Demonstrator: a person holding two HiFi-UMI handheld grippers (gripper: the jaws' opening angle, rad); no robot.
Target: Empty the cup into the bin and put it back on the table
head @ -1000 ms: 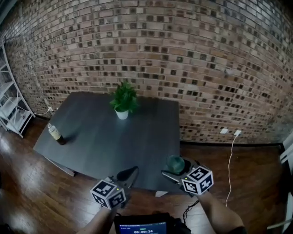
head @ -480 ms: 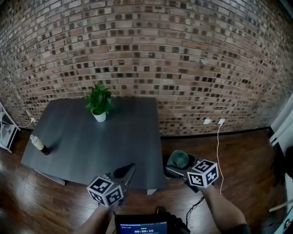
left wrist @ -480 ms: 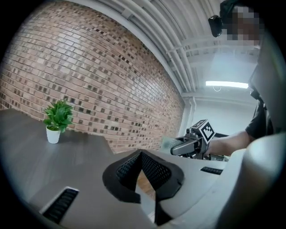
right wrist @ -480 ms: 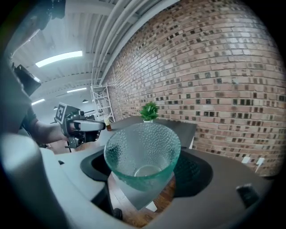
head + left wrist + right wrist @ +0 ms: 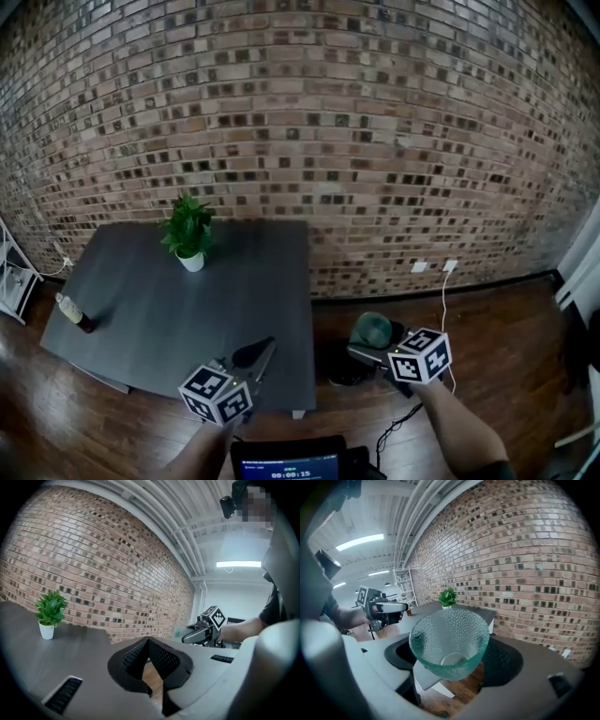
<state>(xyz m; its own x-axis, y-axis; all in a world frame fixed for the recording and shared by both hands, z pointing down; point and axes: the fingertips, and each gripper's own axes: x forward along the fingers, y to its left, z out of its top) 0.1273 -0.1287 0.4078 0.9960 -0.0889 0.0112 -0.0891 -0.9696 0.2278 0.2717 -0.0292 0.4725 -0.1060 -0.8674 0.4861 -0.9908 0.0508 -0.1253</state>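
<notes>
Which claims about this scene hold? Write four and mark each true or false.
The right gripper holds the green dimpled glass cup. True.
The cup stands on the dark table. False: it is held beside the table, above the wooden floor.
A leafy green plant in a white pot stands on the table. True.
The left gripper grips the small brownish bottle. False: its jaws are together, empty; the bottle stands at the table's left edge.
</notes>
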